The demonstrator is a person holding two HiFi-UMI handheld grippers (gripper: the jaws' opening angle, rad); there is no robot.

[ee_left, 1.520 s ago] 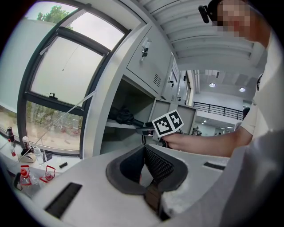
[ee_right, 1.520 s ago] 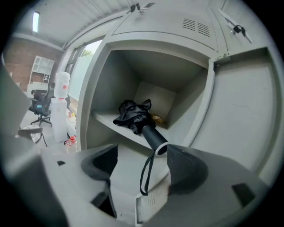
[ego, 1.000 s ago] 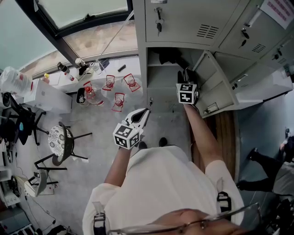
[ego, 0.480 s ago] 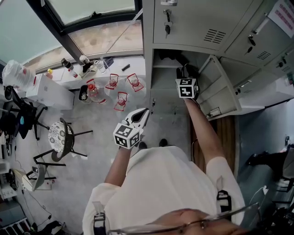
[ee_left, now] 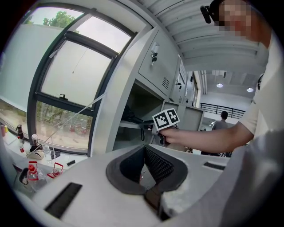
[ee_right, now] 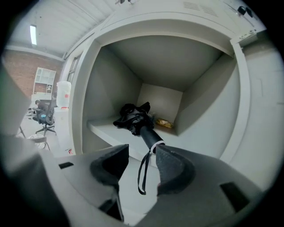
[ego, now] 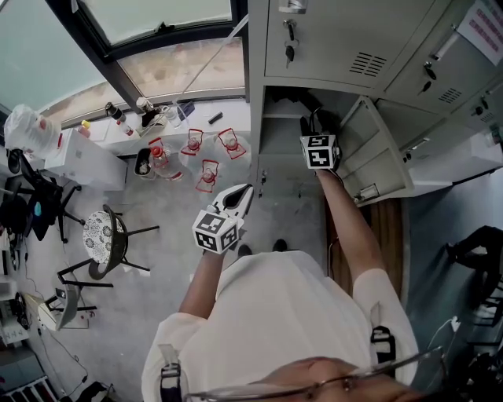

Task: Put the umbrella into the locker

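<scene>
Snagging the dangling strap on the right tool, whose jaws stand apart with only that strap between them, could drag the umbrella off the locker shelf where it lies. The right arm reaches straight out; the left tool, pinched closed and empty, hangs back by the body.

Nothing here can be read as text, brand or number. A white paper notice on a grey metal locker door at the top right of the head view carries reddish print, too small to make out. The left marker cube and the right marker cube show only black-and-white square patterns, no letters.
</scene>
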